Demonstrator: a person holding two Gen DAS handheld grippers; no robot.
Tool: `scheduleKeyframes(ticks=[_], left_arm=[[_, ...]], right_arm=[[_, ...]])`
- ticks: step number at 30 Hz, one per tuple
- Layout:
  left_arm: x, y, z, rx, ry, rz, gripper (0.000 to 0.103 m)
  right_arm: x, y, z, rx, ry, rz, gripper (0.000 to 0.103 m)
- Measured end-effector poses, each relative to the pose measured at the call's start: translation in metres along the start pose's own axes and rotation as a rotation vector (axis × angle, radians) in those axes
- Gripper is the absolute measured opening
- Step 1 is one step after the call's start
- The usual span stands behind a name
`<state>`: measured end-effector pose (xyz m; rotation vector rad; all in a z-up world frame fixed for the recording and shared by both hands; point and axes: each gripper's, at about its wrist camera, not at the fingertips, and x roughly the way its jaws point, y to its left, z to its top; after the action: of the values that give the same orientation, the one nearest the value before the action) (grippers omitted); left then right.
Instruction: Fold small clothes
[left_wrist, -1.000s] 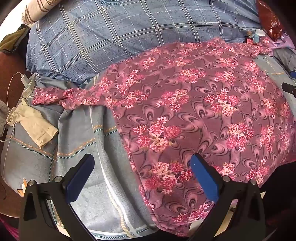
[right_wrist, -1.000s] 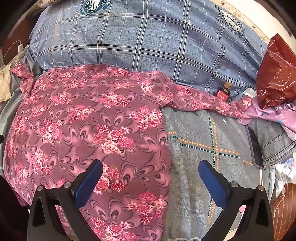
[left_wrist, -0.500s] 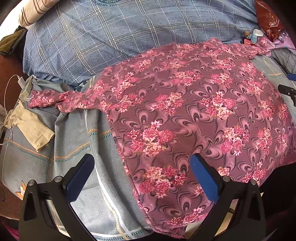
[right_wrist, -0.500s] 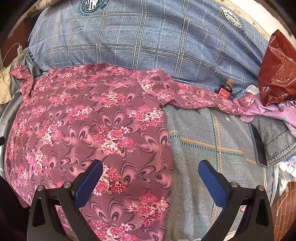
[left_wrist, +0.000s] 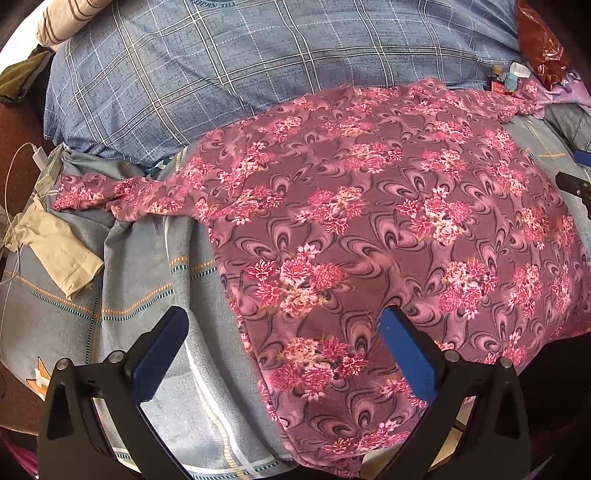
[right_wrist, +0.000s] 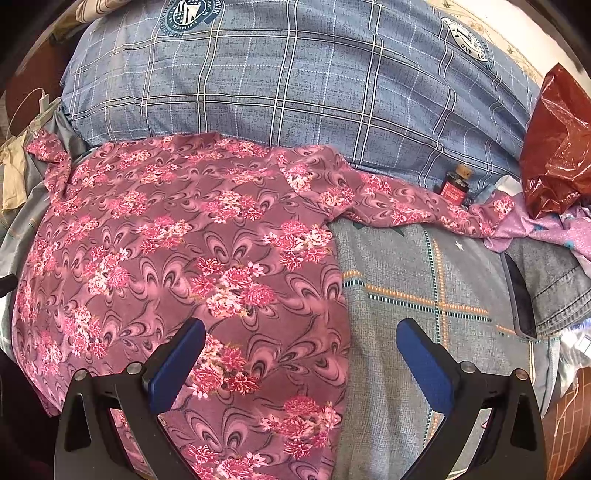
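Across the bed lies the floral top (left_wrist: 369, 229), thin and limp, probably slippery; left gripper (left_wrist: 284, 354) and right gripper (right_wrist: 301, 356) hover, jaws apart; take its near hem.

Both wrist cams look down, close — share floral top (left_wrist: 369, 221) (right_wrist: 184, 240).

Over the last second the left tongs (left_wrist: 282, 325) have shifted a little: in the left wrist view the floral shirt (left_wrist: 369, 229) now sits slightly lower and further right than it did, with more of the plaid pillow (left_wrist: 221, 66) showing above it. The right tongs (right_wrist: 301, 334) have drawn back slightly: in the right wrist view the shirt's right sleeve (right_wrist: 406, 206) and the small red bottle (right_wrist: 454, 188) appear a bit lower. Shirt itself not displaced.
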<state>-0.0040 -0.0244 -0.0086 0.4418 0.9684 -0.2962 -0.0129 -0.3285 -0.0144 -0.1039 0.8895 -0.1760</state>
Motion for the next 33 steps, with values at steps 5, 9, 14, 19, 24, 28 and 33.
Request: scheduleKeyframes(ticks=[5, 9, 14, 19, 24, 28, 33], left_arm=[[0.001, 0.001, 0.001, -0.009, 0.007, -0.009, 0.103], [0.004, 0.002, 0.004, -0.025, 0.019, -0.017, 0.103], [0.008, 0.004, 0.008, -0.043, 0.035, -0.024, 0.103], [0.018, 0.007, 0.014, -0.074, 0.062, -0.035, 0.103], [0.032, 0.020, 0.028, -0.121, 0.099, -0.023, 0.103], [0.040, 0.053, 0.046, -0.175, 0.112, 0.039, 0.103], [0.050, 0.133, 0.077, -0.386, 0.126, 0.112, 0.103]], right_arm=[[0.001, -0.003, 0.003, -0.010, 0.003, -0.006, 0.103], [0.001, -0.004, 0.004, -0.019, -0.002, -0.014, 0.103], [0.003, -0.005, 0.007, -0.055, -0.013, -0.055, 0.103], [0.009, -0.011, 0.011, -0.047, -0.010, -0.036, 0.102], [0.026, -0.041, 0.019, 0.049, 0.006, 0.052, 0.102], [0.047, -0.116, 0.034, 0.215, 0.021, 0.012, 0.102], [0.072, -0.226, 0.050, 0.405, 0.043, -0.139, 0.101]])
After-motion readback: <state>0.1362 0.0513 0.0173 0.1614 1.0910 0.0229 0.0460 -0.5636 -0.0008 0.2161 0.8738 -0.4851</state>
